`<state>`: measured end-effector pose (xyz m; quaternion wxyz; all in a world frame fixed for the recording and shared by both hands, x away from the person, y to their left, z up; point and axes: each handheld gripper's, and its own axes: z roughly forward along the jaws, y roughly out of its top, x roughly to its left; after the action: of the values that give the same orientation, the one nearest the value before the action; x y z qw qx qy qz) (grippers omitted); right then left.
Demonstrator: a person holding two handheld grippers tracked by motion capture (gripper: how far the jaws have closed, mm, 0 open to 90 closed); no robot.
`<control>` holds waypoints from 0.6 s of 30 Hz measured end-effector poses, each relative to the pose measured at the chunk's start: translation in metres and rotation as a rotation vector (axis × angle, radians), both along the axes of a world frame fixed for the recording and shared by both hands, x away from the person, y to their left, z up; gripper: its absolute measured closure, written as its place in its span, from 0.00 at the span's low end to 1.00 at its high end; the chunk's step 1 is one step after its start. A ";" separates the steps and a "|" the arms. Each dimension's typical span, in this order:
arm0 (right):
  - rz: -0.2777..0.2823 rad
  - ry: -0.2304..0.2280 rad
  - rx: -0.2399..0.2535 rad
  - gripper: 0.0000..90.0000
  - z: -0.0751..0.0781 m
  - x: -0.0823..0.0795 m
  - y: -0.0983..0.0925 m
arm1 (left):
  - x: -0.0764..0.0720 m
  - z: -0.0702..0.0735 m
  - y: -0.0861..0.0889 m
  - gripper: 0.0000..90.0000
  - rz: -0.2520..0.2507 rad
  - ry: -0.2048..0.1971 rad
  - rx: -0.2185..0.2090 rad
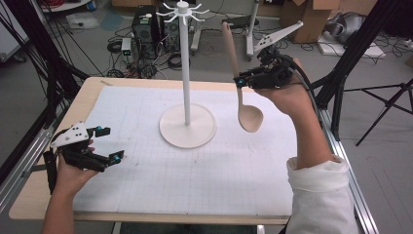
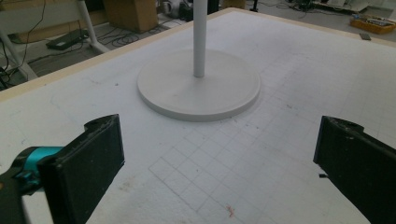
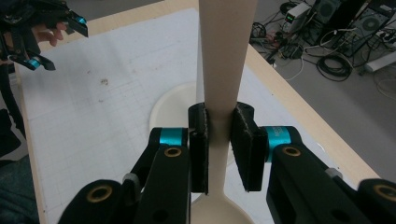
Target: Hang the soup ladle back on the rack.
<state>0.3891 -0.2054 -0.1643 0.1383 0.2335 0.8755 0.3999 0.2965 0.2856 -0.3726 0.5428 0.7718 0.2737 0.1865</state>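
Jaws of the right gripper (image 1: 239,81) clamp a wooden spoon (image 1: 242,92) aloft at three o'clock of the white stand (image 1: 187,73), unhung, while the left gripper (image 1: 111,144) gapes empty above the surface (image 1: 204,170).

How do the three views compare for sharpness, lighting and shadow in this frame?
High view: even, soft light, only faint shadow under the stand; spoon and right gripper slightly soft. Left gripper view: left gripper jaws blurred up close, mat grid readable. Right gripper view: the clamped spoon handle looks pale, nearly washed out; the background is soft.
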 end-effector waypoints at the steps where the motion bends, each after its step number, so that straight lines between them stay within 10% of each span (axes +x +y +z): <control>1: 0.000 0.000 0.000 0.86 0.000 0.000 0.000 | 0.000 0.000 0.000 0.02 0.000 0.000 0.000; 18: 0.025 0.021 -0.018 0.86 0.012 0.016 0.019 | 0.000 0.001 0.001 0.02 0.002 -0.001 -0.002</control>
<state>0.4053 -0.1867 -0.1527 0.1262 0.2255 0.8834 0.3910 0.2963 0.2869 -0.3721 0.5436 0.7708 0.2745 0.1873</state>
